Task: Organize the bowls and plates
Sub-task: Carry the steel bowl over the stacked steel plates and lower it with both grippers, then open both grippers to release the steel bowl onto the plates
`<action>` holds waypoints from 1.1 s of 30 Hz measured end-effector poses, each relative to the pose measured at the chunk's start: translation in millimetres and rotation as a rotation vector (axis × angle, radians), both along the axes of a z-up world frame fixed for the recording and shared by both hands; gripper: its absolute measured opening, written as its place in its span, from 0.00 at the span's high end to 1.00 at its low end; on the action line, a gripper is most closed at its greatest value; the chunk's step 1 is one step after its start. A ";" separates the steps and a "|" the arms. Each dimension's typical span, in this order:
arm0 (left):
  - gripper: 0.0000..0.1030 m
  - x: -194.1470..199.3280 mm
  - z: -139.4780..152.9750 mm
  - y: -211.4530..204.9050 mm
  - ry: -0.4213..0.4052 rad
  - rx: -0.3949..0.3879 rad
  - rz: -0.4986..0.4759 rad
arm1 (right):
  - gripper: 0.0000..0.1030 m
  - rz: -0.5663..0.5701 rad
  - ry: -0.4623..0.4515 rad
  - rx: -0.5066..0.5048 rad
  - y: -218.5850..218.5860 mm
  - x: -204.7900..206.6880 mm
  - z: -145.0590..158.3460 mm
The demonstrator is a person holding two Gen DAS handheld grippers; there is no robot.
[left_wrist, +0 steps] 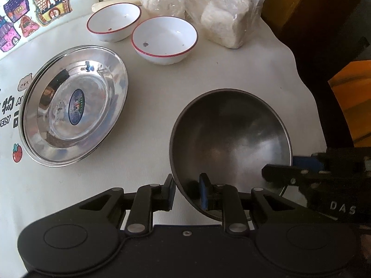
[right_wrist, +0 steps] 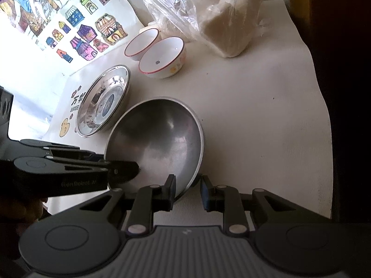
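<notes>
Steel-grey and tilted, the dark bowl (left_wrist: 229, 143) is being pinched by its near rim on the pale counter (left_wrist: 150, 153), just right of the shiny steel plate (left_wrist: 74, 106). Slipping looks like the risk: both grips are biting only a thin, smooth lip. Left claw (left_wrist: 186, 193) is closing narrowly across that rim; right claw (right_wrist: 186, 191) is clamping the rim too. Two white bowls (left_wrist: 164, 39) are waiting behind.

A dull steel bowl (left_wrist: 229, 139) tilts at the bench's near edge; beside it a shiny plate (left_wrist: 74, 106), beyond it two red-rimmed white bowls (left_wrist: 164, 39).
</notes>
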State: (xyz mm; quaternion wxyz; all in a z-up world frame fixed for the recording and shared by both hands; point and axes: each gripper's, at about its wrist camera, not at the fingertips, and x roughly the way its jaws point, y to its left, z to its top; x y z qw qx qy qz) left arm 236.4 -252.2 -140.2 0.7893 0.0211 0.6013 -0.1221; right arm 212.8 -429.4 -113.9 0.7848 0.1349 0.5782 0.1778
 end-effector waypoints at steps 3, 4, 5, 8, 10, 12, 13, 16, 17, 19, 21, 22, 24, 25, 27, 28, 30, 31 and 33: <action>0.77 -1.3 0.6 1.3 -0.007 0.000 -0.019 | 0.74 -0.010 -0.020 -0.013 0.0 -2.0 2.4; 0.76 -1.7 1.4 3.0 -0.012 -0.002 -0.022 | 0.74 -0.019 -0.020 -0.012 -0.7 -2.1 2.8; 0.75 -2.5 1.8 6.2 -0.015 -0.008 -0.019 | 0.73 -0.026 -0.024 -0.014 -1.4 -2.7 3.5; 0.73 -3.2 5.5 16.3 -0.019 -0.031 0.006 | 0.73 -0.032 -0.034 -0.028 -2.1 -4.3 5.3; 0.71 -2.7 8.6 23.0 -0.024 -0.044 0.012 | 0.72 -0.038 -0.035 -0.034 -2.3 -4.4 5.6; 0.71 -1.4 12.6 28.3 -0.040 -0.051 0.012 | 0.70 -0.054 -0.036 -0.041 -1.4 -4.2 6.1; 0.71 -0.8 15.1 30.3 -0.052 -0.051 0.010 | 0.70 -0.063 -0.038 -0.046 -1.5 -3.8 6.6; 0.69 3.6 21.6 37.7 -0.086 -0.062 0.010 | 0.68 -0.089 -0.048 -0.064 -2.8 -1.4 8.7; 0.66 5.5 23.5 40.6 -0.094 -0.070 0.007 | 0.66 -0.101 -0.050 -0.068 -3.0 -0.7 9.9; 0.59 9.1 26.7 43.7 -0.107 -0.081 0.004 | 0.64 -0.122 -0.054 -0.075 -3.7 0.3 11.6; 0.50 13.2 30.6 48.1 -0.122 -0.087 0.002 | 0.64 -0.137 -0.059 -0.086 -4.1 0.3 13.8; 0.43 15.4 33.1 50.8 -0.132 -0.094 0.001 | 0.64 -0.145 -0.060 -0.092 -3.4 1.2 15.3; 0.35 20.0 37.7 57.4 -0.149 -0.103 0.003 | 0.57 -0.164 -0.065 -0.100 -1.7 1.9 18.5; 0.32 22.7 40.0 60.1 -0.158 -0.108 0.002 | 0.56 -0.173 -0.066 -0.104 -0.3 3.0 19.9; 0.24 28.9 44.0 65.0 -0.175 -0.113 -0.001 | 0.49 -0.190 -0.070 -0.111 4.1 5.7 22.8; 0.21 32.2 45.9 67.6 -0.184 -0.115 -0.002 | 0.47 -0.196 -0.072 -0.114 6.0 7.6 23.9; 0.15 38.3 48.3 72.7 -0.197 -0.119 -0.009 | 0.39 -0.213 -0.077 -0.114 11.7 10.0 26.3; 0.12 40.6 49.2 75.1 -0.202 -0.120 -0.012 | 0.37 -0.221 -0.080 -0.113 14.9 11.5 27.3; 0.10 47.3 50.3 80.2 -0.210 -0.125 -0.018 | 0.27 -0.240 -0.085 -0.114 21.1 14.3 28.4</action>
